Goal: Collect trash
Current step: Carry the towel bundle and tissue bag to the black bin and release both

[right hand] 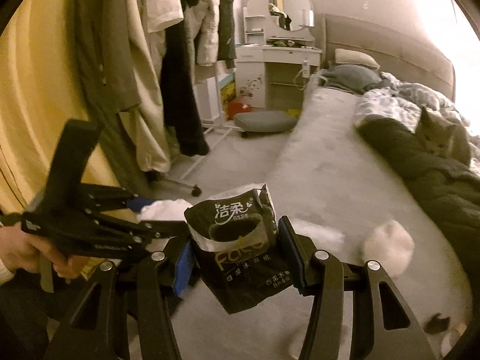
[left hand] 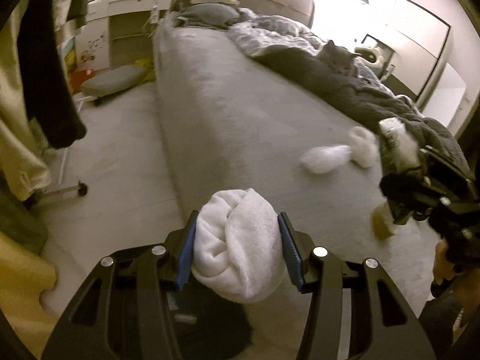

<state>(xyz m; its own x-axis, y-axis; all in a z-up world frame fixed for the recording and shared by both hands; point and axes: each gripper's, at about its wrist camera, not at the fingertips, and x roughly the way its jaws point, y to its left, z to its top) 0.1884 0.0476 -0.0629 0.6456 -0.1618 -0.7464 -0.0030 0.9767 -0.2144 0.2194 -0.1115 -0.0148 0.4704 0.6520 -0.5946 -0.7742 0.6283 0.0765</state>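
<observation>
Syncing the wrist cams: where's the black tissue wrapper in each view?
Left wrist: black tissue wrapper at right edge, clamped in the right gripper.
Right wrist: wrapper bottom centre, between the pads.
Shared landmark: grey cat on the bed.

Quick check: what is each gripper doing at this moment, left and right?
Left gripper: shut on a white tissue wad.
Right gripper: shut on a black tissue pack wrapper.
</observation>
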